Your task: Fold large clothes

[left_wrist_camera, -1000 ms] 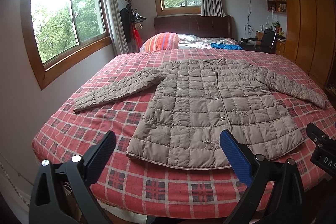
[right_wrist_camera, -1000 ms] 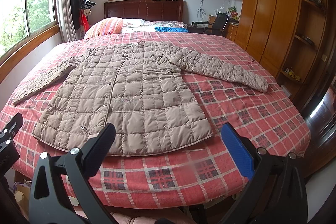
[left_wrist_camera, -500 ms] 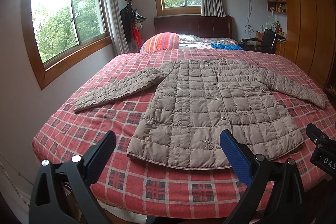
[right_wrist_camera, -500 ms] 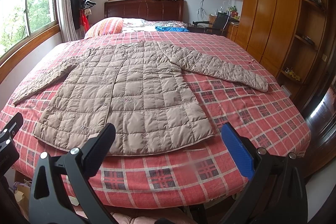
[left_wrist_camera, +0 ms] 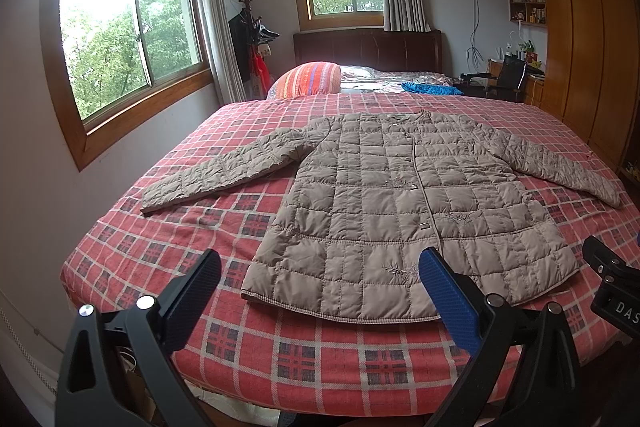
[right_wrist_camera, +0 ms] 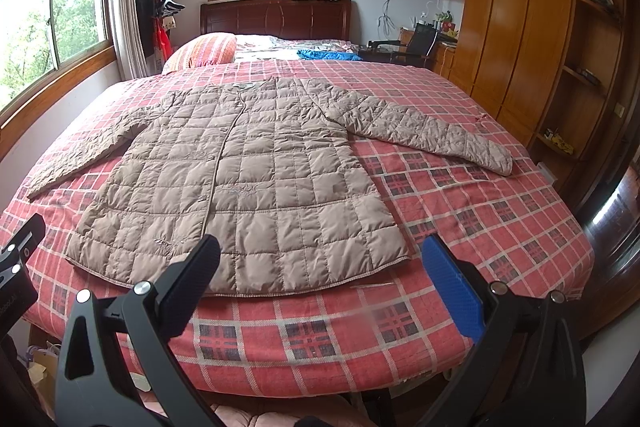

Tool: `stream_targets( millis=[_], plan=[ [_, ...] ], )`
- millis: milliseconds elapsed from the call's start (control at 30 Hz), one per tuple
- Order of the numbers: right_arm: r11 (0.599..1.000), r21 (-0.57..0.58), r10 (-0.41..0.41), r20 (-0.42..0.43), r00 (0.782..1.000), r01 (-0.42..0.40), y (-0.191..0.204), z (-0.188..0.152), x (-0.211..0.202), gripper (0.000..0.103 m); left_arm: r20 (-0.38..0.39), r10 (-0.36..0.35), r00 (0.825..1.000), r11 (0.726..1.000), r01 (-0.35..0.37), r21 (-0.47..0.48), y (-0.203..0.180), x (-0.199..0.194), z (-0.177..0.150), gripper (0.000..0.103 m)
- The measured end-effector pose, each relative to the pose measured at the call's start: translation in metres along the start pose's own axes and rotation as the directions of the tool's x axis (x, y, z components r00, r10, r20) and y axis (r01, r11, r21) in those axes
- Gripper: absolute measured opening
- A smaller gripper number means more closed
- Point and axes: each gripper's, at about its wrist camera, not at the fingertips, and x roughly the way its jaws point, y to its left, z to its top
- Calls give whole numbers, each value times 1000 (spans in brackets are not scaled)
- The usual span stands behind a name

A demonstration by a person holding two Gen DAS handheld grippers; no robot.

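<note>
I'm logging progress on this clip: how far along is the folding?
Done: only the layout. The jacket lies flat, front up, on the bed, both sleeves spread out. In hand: nothing; the left gripper and right gripper are open, short of the hem. Left: every fold, sleeves and body.

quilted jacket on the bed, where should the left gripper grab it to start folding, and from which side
Probably the cuff of the left-hand sleeve of the quilted jacket. It lies flat and stretched outward toward the window side, so the open left gripper can come from that outer side and carry it across the body.
</note>
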Motion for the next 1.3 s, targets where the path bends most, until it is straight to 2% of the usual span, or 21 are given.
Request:
stream_targets(
  millis=[1100, 1233, 1300],
  plan=[
    [1000, -1, 9, -14, 1000, -9, 14, -2, 6, 100, -6, -4, 1000, 1000, 4, -1, 3, 4, 4, 99],
    [999, 17, 28, -26, 999, -28, 6, 1, 14, 100, -21, -42, 999, 999, 42, 4, 0, 10, 0, 99],
    [999, 35, 31, -29, 999, -30, -3, 5, 21, 100, -32, -101, 994, 995, 101, 6, -4, 16, 1, 99]
  ],
)
